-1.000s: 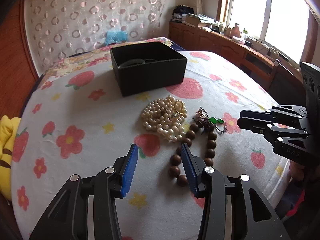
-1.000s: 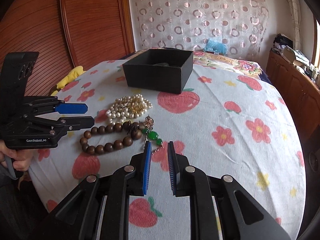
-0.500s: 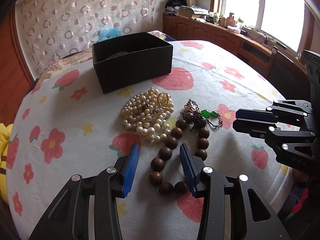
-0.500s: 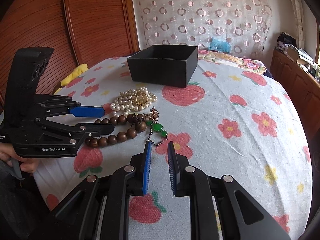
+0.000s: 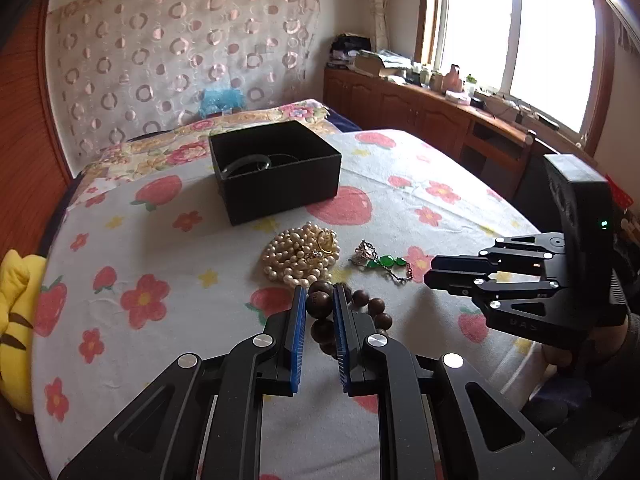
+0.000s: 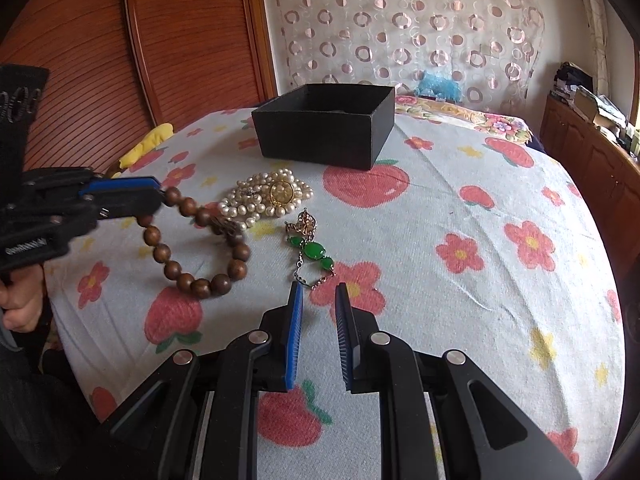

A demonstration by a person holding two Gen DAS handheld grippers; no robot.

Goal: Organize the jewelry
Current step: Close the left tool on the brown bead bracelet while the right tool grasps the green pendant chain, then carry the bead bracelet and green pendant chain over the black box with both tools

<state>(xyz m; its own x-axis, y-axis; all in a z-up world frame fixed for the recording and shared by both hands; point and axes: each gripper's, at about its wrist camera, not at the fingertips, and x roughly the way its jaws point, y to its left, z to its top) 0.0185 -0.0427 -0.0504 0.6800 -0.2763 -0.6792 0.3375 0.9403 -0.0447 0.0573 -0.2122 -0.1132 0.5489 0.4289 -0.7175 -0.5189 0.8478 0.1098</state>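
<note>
My left gripper (image 5: 319,294) is shut on a brown wooden bead bracelet (image 5: 322,307) and holds it lifted above the cloth; the bracelet hangs from it in the right wrist view (image 6: 200,242). A pearl necklace (image 5: 298,254) with a gold pendant lies in a heap. A green stone bracelet (image 6: 312,250) lies just ahead of my right gripper (image 6: 318,294), which is slightly open and empty. A black open box (image 5: 276,170) holds a dark bangle (image 5: 246,164).
The table (image 6: 480,208) has a white cloth with strawberries and flowers. A yellow plush (image 5: 16,320) sits at its left edge. Wooden cabinets (image 5: 420,112) run under the window on the right.
My left gripper has closed on the wooden bead bracelet and lifted it off the cloth. My right gripper has moved closer to the green bracelet and opened a little.
</note>
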